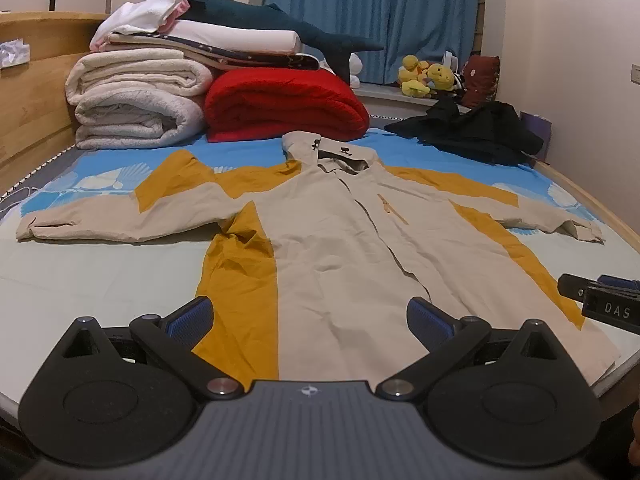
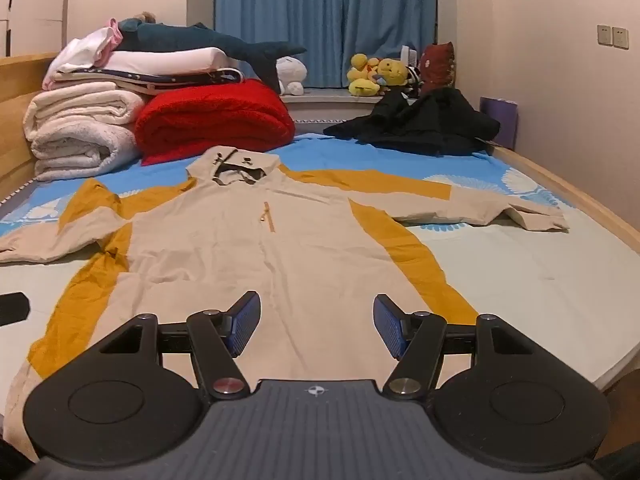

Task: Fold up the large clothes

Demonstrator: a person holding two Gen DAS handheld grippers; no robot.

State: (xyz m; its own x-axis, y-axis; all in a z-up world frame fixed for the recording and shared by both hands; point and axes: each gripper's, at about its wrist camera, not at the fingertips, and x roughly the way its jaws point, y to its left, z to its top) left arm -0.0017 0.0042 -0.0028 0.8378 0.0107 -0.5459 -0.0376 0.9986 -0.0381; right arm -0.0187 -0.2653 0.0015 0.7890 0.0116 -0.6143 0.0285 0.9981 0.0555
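Both tongs spread and empty, left gripper [image 1: 310, 316] and right gripper [image 2: 316, 326] hovering just above the jacket [image 1: 340, 248] hem.

Beige-and-mustard jacket [image 1: 340, 240] spread flat on bed [image 1: 80, 272], left gripper [image 1: 310, 316] fingers wide apart above hem

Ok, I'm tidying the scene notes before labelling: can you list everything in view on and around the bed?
jacket: one, beige and mustard, spread flat mid-bed, sleeves out
red blanket: one, folded, behind the hood
white blankets: stack, far left by the headboard
shark plush: one, dark teal, atop the stack
black garment: one heap, far right
yellow plush toys: a cluster, window ledge
curtain: blue, behind the ledge
left gripper: fingers open, empty, above the hem
right gripper: fingers open, empty, above the hem
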